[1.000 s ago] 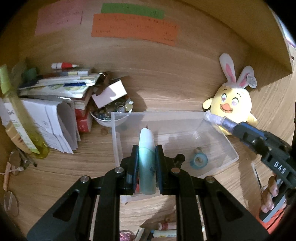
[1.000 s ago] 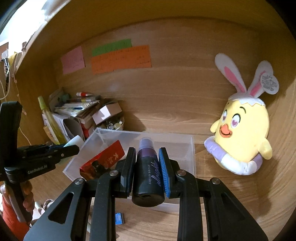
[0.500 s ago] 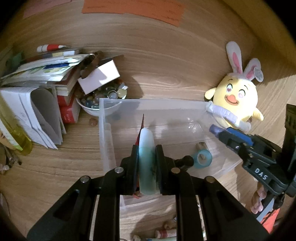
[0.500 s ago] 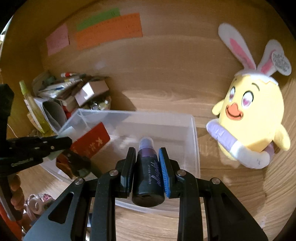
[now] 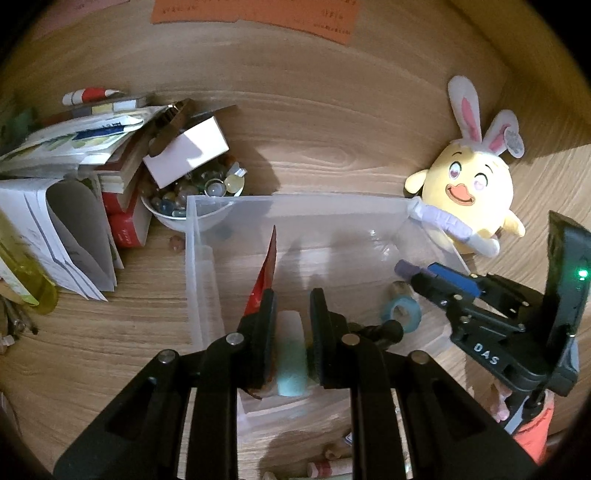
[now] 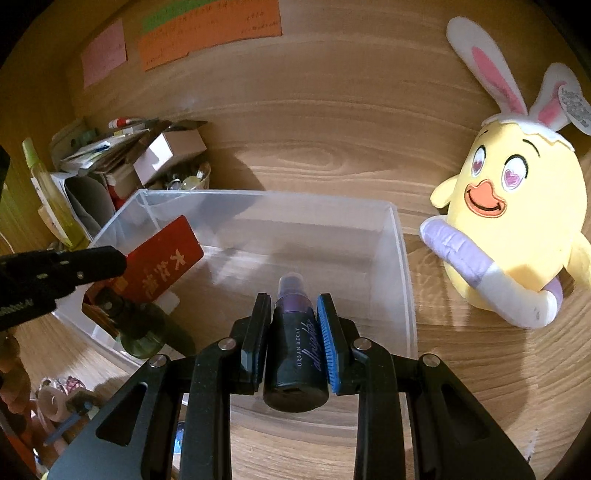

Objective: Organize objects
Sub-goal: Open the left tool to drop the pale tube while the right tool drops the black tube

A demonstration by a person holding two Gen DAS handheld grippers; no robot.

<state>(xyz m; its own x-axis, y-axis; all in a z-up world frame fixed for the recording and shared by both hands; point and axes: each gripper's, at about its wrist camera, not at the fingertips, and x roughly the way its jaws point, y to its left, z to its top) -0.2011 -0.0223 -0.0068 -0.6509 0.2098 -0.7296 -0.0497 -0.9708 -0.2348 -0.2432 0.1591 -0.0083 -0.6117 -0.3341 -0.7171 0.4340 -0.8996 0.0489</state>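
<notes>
The lower part of the pale green tube (image 5: 291, 365) is hidden between the left gripper (image 5: 292, 314) fingers. The red packet (image 5: 266, 273) shows edge-on in the left view; its near end is covered by the finger.

In the right view, the dark bottle (image 6: 295, 354) sides are covered by the right gripper (image 6: 294, 314) pads.

Lettering on the orange note (image 6: 210, 33) is too small to read.

The tape rolls (image 6: 55, 402) at the lower left are dim and partly cut off by the frame edge.

The bowl (image 5: 184, 218) is partly hidden behind the clear bin (image 5: 192, 266) wall and under a white box (image 5: 186, 155).

The plush chick (image 6: 517, 229) is cut at the right edge of the right view.
</notes>
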